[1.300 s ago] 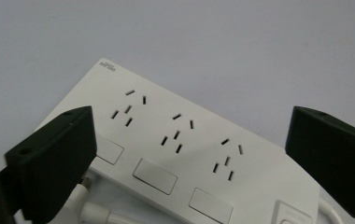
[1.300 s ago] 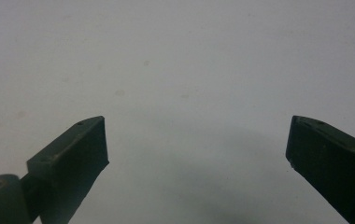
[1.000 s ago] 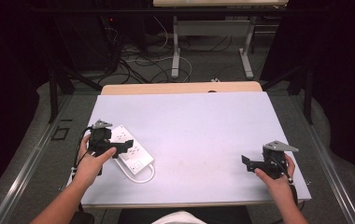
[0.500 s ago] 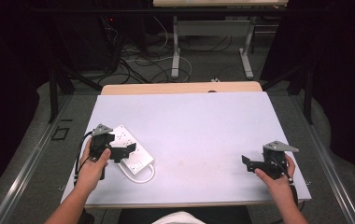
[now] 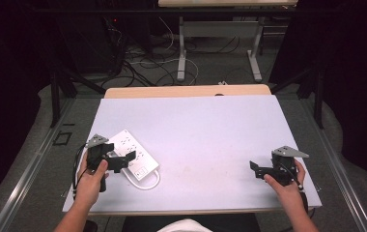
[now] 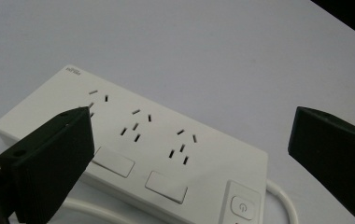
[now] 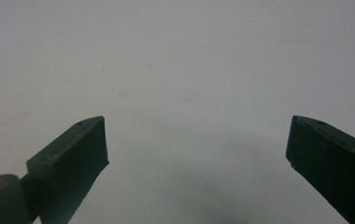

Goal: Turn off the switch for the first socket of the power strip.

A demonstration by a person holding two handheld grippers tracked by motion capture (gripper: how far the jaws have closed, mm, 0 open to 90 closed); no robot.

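My left gripper has slid down-left, jaws wide, now poised over the white power strip at lower left of the high view; grabbing looks next. My right gripper waits wide open, lower right

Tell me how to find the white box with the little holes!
Look at the pale table, then its near left corner, where the left gripper hovers open. The power strip lies flat there: a white slab with small socket slots, a power button at one end and a white cord looping from it.
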